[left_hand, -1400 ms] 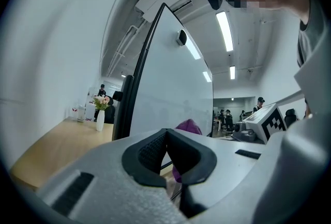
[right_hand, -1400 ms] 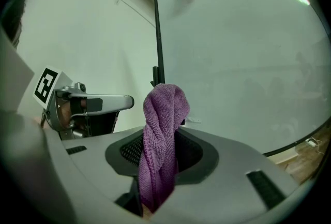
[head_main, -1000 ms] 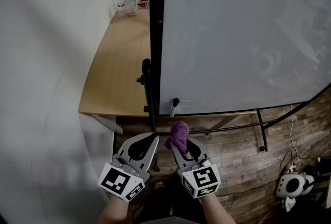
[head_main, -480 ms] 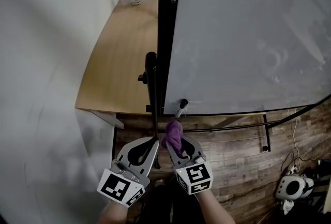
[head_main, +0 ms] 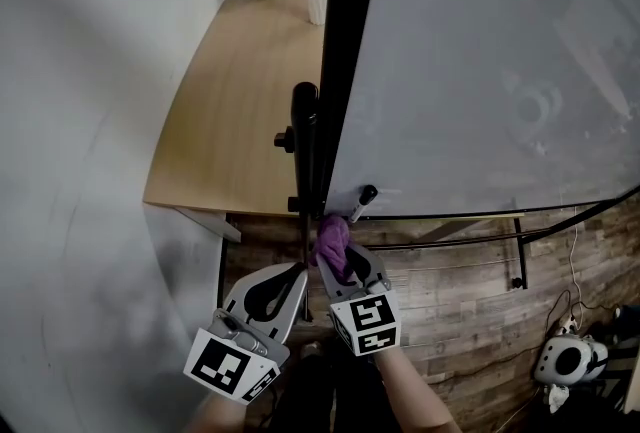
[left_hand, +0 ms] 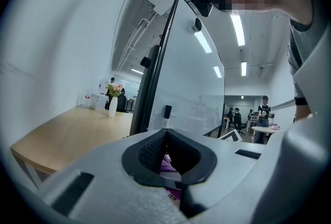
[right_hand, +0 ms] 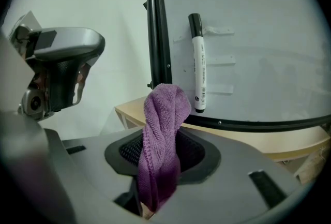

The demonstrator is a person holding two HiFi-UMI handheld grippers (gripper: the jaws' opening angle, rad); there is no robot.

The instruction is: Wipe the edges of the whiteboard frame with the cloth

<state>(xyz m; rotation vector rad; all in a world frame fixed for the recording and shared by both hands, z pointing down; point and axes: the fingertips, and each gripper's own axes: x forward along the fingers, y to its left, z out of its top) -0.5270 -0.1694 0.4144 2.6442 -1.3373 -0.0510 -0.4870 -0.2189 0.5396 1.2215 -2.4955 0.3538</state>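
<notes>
Between the right tongs (right_hand: pixel 160 155) the purple cloth (right_hand: pixel 163 109) is being pinched low down, just by the bottom corner of the black whiteboard frame (head_main: pixel 345 71); it looks soft, light and floppy, so a tight, short hold seems best, while the left tongs (head_main: pixel 297 271) are being held pressed together, empty.

Your cloth (right_hand: pixel 161 130) is purple, finely ribbed; the whiteboard frame (head_main: pixel 345 51) is black. The marker (right_hand: pixel 198 62) you see is white with a black cap, the table (head_main: pixel 240 101) pale wood.
</notes>
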